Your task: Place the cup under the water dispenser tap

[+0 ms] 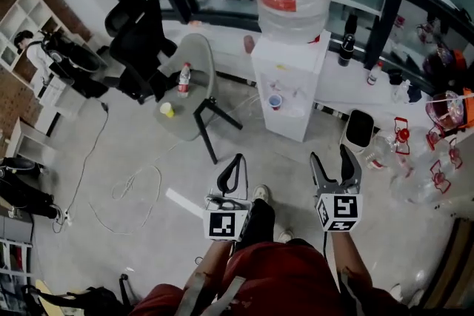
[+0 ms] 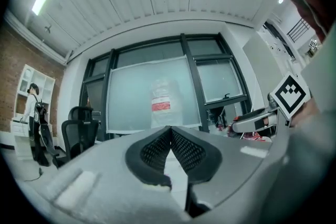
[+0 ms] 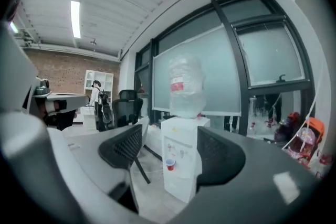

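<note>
A grey shell chair on black legs stands on the pale floor; on its seat are a clear bottle with a red label and, near it, a small yellow cup; a black office chair stands just behind; a white cable loops across the floor; a white cubby shelf lines the brick wall, a person beside it; a black bottle stands on the window ledge

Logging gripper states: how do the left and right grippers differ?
The left gripper has jaws meeting at the tips; the right gripper has jaws standing apart. The right gripper view frames the water dispenser and the cup between its jaws; the left gripper's shut jaws frame nothing. Both are empty, and each carries a marker cube.
</note>
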